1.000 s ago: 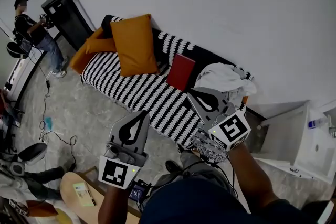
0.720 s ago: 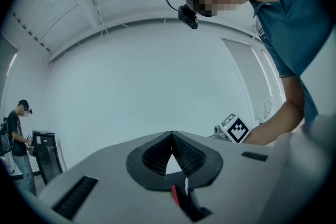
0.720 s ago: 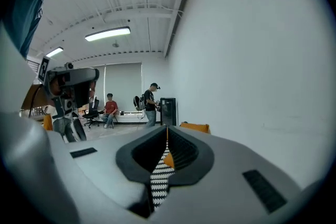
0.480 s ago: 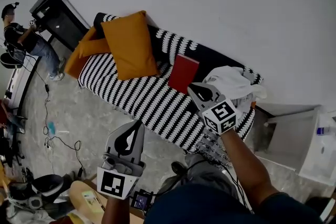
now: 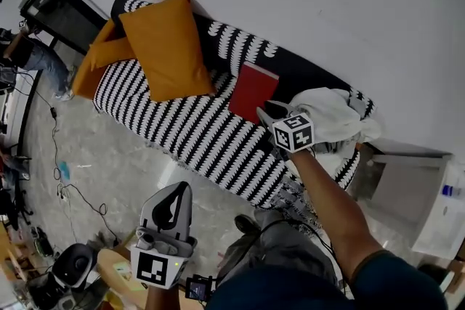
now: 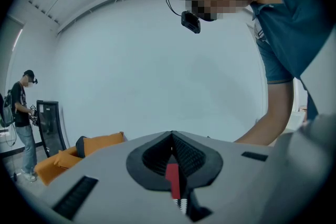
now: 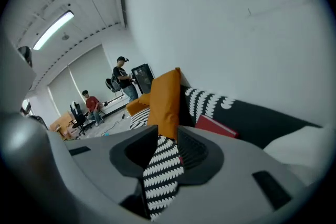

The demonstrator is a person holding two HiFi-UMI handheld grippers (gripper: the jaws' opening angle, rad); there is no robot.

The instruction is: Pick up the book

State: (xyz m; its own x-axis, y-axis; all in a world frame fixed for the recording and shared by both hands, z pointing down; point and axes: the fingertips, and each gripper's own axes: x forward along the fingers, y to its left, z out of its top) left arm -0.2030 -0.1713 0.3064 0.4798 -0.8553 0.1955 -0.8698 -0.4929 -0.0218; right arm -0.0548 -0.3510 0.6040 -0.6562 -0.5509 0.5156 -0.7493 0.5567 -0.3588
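**A:** At the far left a person (image 5: pixel 33 58) stands by a black cabinet (image 5: pixel 58 9), well apart from anything you need.

**B:** Next come two orange cushions (image 5: pixel 163 47), propped at the left end of the black-and-white striped sofa (image 5: pixel 189 131). They sit near the book but do not touch it.

**A:** Your left tongs (image 5: pixel 180 191) hang low over the floor (image 5: pixel 123 170) in front of the sofa, well apart from the book. Their tips are pressed together and they grip nothing.

**B:** The book (image 5: pixel 253 92) is on the sofa, about the middle. Its lower edge rests on the striped seat and it leans back on the black backrest. Nothing lies on it or in front of it.

**A:** Its long axis runs from the seat up toward the wall, tipped a little to the right in the head view. The cover faces out into the room, toward you.

**B:** It looks thin and rectangular, with a plain red cover. In the right gripper view a paler line runs along its edge.

**A:** Your right tongs (image 5: pixel 263 114) are near the book's lower right corner. Their jaws are opening, and only the striped seat shows through the gap. The book lies beyond them, off to the right of that gap.

**B:** Just right of the book, a heap of white cloth (image 5: pixel 330 112) fills the sofa's right end. Past it stands a white unit (image 5: pixel 407 189).
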